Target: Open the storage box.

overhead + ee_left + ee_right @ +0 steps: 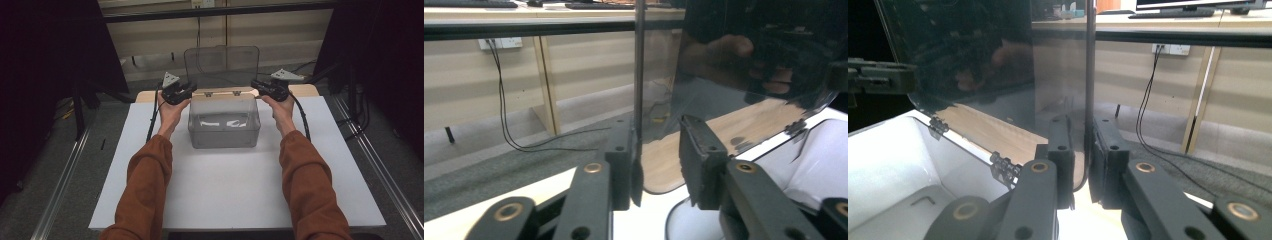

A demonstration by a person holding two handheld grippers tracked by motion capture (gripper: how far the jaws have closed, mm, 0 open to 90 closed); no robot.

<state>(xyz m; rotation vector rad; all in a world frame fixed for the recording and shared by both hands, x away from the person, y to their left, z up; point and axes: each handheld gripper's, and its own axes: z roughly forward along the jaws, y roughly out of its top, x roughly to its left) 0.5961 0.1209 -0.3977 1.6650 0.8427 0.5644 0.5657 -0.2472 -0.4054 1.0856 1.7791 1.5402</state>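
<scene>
The clear plastic box (224, 121) sat at the middle of the white tabletop (235, 195), toward its far edge, with its tinted lid (222, 66) standing upright on hinges (222, 93) along the back rim. Inside the box, pale shapes (220, 122) lay on the bottom; through the hazy wall it was hard to say what they were.

Over at the lid's left edge, the left gripper (189, 88) was on it. In the left gripper view that edge (639, 75) ran between the jaws, flat against one pad (621, 165), while the other pad (696, 160) stood off with a gap, so a true pinch could not be confirmed there; the jaws were about as closed as they go. The right gripper (256, 83) met the lid's right edge, and in the right gripper view the rounded lower corner (1087, 165) sat snug between the two pads, which looked pressed onto it.

Room to move? Plenty of bare tabletop lay in front of the box and on both sides. Behind it, a strip of wooden surface (305, 90) and then the table edge came up quickly.

The lid's dark tint threw reflections of the hand (729, 55) and gear, blurring what lay behind it. The box's front was cut off in both gripper views.
</scene>
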